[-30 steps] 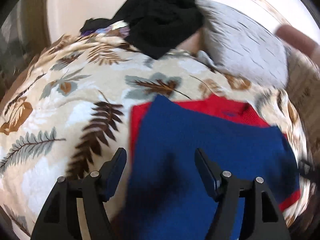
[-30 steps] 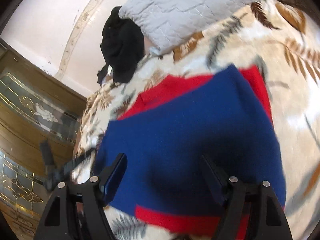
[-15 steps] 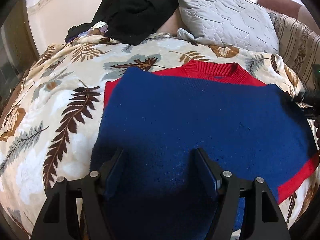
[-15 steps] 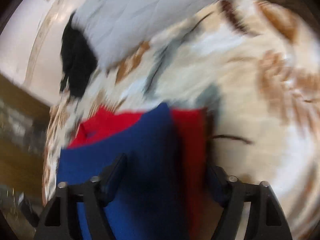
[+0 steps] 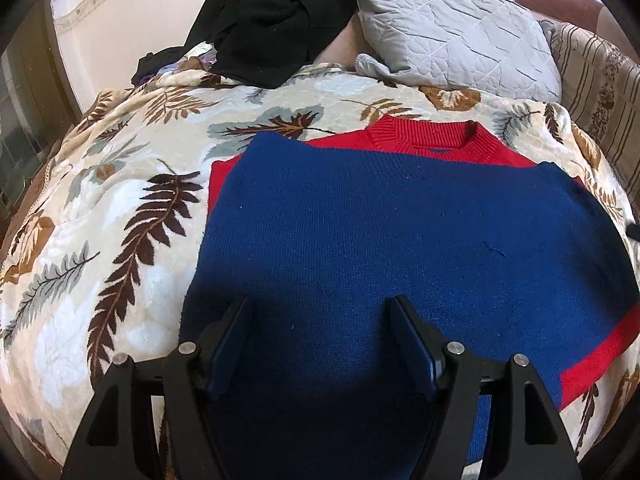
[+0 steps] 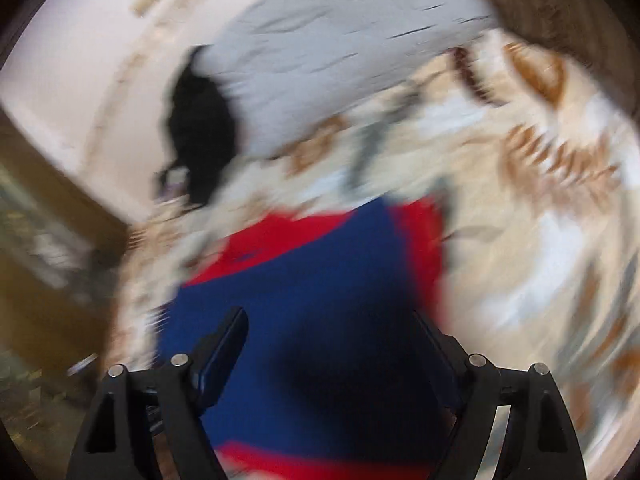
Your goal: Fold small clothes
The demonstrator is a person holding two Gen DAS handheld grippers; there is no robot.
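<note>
Blue-and-red sweater (image 5: 400, 240) lies flat on the leaf-print blanket (image 5: 120, 220), straight ahead of and under the left gripper (image 5: 320, 340), red collar (image 5: 432, 140) at the far end, red hem band (image 5: 600, 360) out to the claw's right. The blue layer sits over the red one with red showing at the far edge and left side, so it looks part-folded, likely bottom brought up over the top; that is a judgement. Left gripper hovers over the near blue area, jaws spread wide, nothing between them. Right wrist view is motion-blurred: right gripper (image 6: 332, 344) is also spread and holding nothing, sweater (image 6: 312, 300) just ahead and below it, red edge to its right. Both released, probably repositioning for the next fold or smoothing. Beyond the sweater: grey quilted pillow (image 5: 452, 28) far right, heap of black clothing (image 5: 272, 20) far centre-left, likely waiting their turn. No containers, bins or baskets visible in either view.
</note>
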